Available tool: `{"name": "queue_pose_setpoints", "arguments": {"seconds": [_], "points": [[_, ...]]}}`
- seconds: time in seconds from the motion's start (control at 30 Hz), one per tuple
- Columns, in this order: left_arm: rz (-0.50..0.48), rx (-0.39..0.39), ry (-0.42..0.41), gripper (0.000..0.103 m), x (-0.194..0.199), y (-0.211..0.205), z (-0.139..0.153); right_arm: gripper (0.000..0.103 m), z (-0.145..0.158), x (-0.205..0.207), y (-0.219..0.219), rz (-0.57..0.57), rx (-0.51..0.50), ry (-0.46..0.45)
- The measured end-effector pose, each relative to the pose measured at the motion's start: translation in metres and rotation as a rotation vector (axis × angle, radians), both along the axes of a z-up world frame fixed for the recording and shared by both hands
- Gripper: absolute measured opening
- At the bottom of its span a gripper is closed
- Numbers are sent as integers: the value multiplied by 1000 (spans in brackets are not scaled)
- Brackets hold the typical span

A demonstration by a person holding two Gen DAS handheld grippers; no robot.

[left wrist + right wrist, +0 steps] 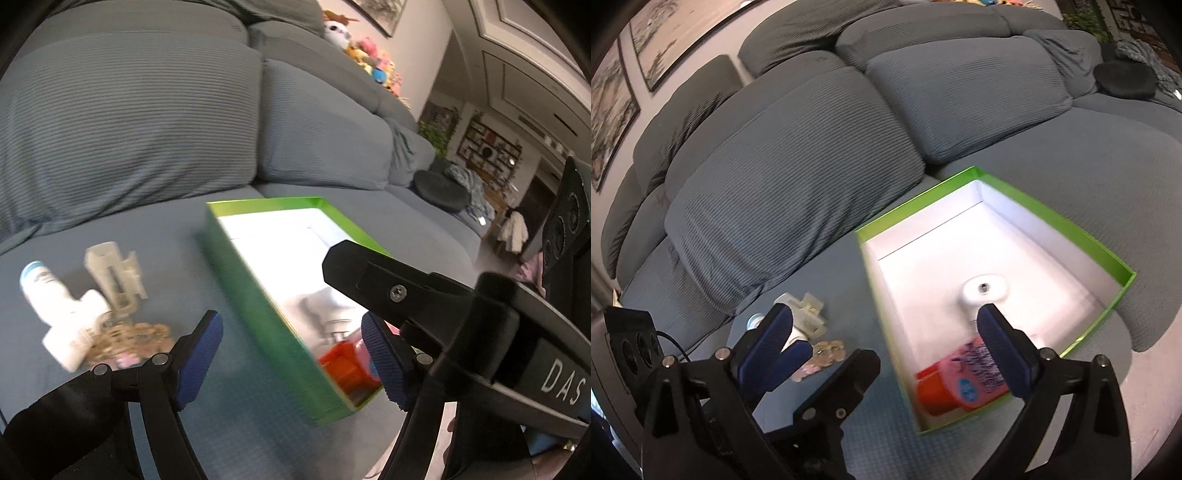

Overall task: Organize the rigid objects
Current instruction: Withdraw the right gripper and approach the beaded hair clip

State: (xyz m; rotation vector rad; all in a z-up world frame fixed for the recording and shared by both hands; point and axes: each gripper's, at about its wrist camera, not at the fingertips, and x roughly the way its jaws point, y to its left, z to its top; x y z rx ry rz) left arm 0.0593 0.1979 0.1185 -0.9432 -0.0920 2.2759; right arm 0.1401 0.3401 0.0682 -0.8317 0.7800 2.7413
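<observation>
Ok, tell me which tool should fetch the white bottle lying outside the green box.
Left. The left tool is open on the side of the white bottle; the right tool hangs over the green box.

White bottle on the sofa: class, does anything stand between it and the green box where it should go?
Nothing visible does. The white bottle lies left of the green box, with bare sofa between; only the box's low side wall must be cleared.

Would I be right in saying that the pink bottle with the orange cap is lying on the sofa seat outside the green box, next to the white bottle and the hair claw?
Not quite: the pink bottle lies inside the green box, at its near end, as the right wrist view shows. The white bottle and the hair claw do lie on the sofa seat outside it.
</observation>
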Motion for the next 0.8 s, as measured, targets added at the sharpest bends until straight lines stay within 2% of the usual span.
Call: {"name": "queue_pose_setpoints", "arguments": {"seconds": [0.57, 0.8], "points": [[181, -31, -79, 78, -19, -76, -14, 100, -14, -42, -57, 131, 1, -71], [221, -25, -121, 78, -29, -95, -23, 100, -18, -55, -71, 168, 6, -86]]}}
